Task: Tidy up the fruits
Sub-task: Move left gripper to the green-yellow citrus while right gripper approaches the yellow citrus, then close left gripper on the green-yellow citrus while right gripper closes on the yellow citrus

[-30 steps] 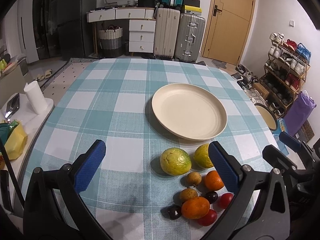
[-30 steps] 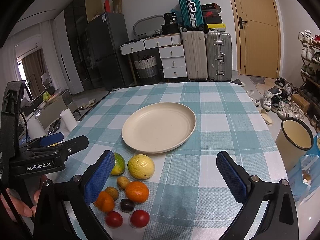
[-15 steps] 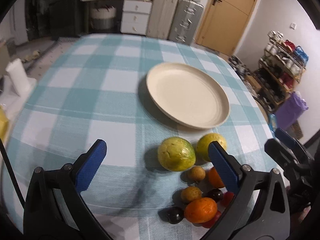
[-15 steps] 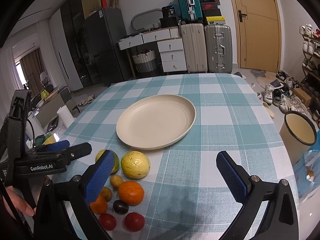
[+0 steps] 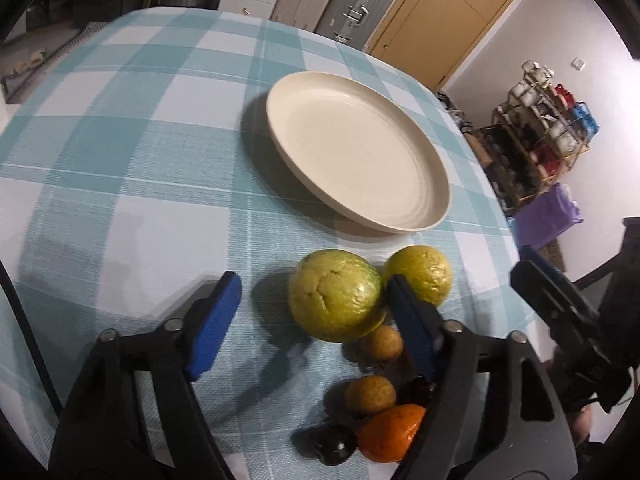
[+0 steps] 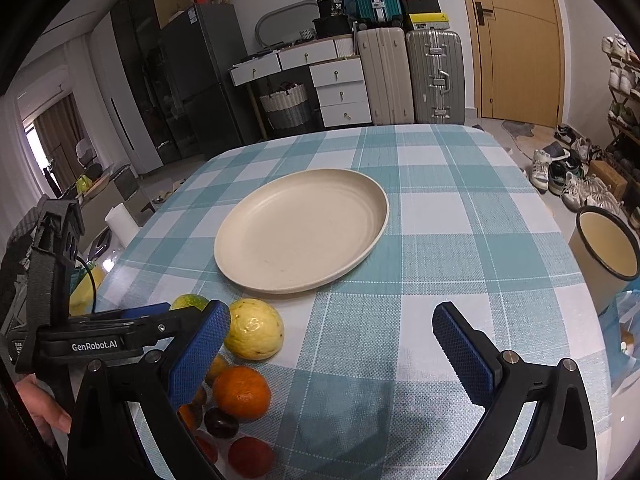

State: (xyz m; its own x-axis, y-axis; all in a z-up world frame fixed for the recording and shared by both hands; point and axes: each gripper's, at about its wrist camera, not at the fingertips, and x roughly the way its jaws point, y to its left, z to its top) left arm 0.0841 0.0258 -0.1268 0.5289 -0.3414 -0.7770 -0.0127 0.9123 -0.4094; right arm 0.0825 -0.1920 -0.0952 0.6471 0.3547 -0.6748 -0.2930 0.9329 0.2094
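A cream plate point(image 5: 356, 152) point(image 6: 304, 228) sits empty on the checked table. Near the front edge lies a cluster of fruit: a yellow-green guava point(image 5: 334, 294), a second yellow guava point(image 5: 420, 272) point(image 6: 254, 328), an orange point(image 6: 241, 392) point(image 5: 394, 432), two small brown round fruits point(image 5: 380, 344), dark plums point(image 6: 221, 422) and red fruits point(image 6: 250, 456). My left gripper point(image 5: 314, 316) is open, low over the table, its blue pads either side of the yellow-green guava, apart from it. My right gripper point(image 6: 332, 352) is open and empty, right of the fruit.
The table's right edge drops to a cream bin point(image 6: 604, 244) and shoes on the floor. Suitcases point(image 6: 412, 76), drawers and a fridge stand behind the table. A paper roll point(image 6: 122, 216) stands off the left edge.
My left gripper has dropped forward and down toward the fruit, now straddling the yellow-green guava. My right gripper has shifted slightly toward the fruit, still open.
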